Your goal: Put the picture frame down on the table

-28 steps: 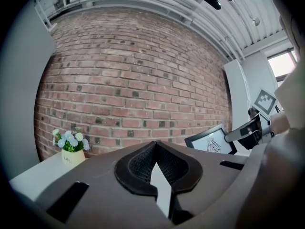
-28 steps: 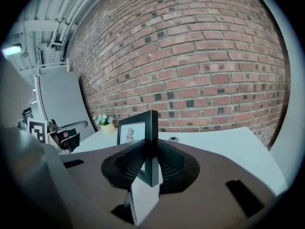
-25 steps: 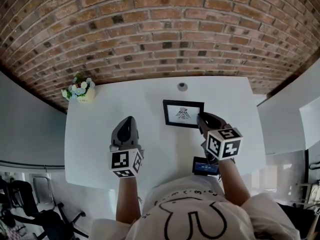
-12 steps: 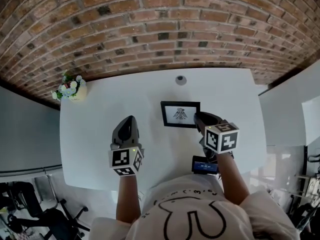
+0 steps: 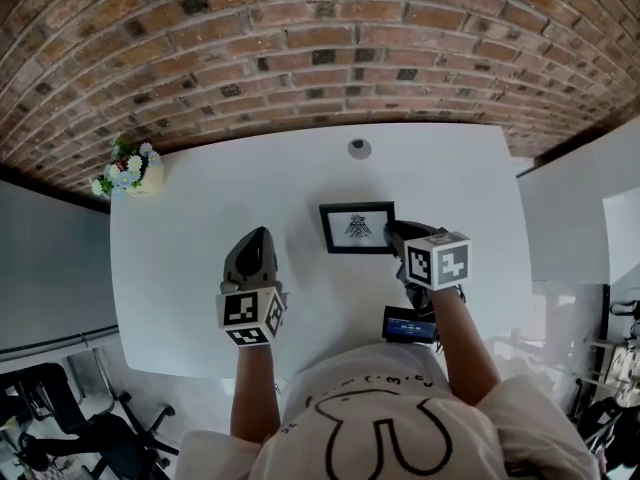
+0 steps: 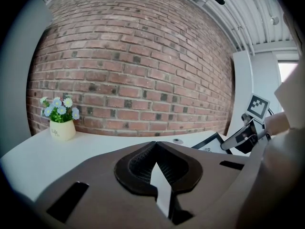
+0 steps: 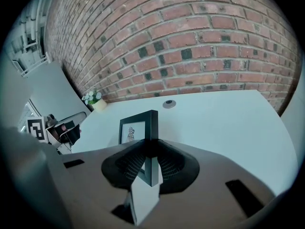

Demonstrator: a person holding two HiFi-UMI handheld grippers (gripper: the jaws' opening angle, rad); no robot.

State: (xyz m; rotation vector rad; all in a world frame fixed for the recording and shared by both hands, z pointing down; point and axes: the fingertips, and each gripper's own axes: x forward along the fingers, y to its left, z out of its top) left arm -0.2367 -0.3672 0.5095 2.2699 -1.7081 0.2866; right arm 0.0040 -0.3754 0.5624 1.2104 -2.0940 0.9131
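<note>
The picture frame point(image 5: 356, 227) is black with a white print of a small dark figure. My right gripper point(image 5: 394, 234) is shut on its right edge and holds it over the white table point(image 5: 200, 198). In the right gripper view the frame point(image 7: 138, 125) stands on edge between the pads point(image 7: 167, 163) of the right gripper point(image 7: 150, 147). Whether its lower edge touches the table I cannot tell. My left gripper point(image 5: 256, 240) hovers left of the frame, shut and holding nothing. The left gripper point(image 6: 153, 149) shows its tips together; past them I see the frame point(image 6: 210, 141).
A small pot of flowers point(image 5: 122, 173) stands at the table's far left corner. A round grey grommet point(image 5: 359, 148) sits near the far edge by the brick wall point(image 5: 320, 48). A dark device point(image 5: 410, 325) hangs at the person's waist. An office chair point(image 5: 60, 428) is below left.
Both grippers have sunk toward the table. The frame went down with the right gripper, still gripped by its right edge, and now looks smaller and farther below.
</note>
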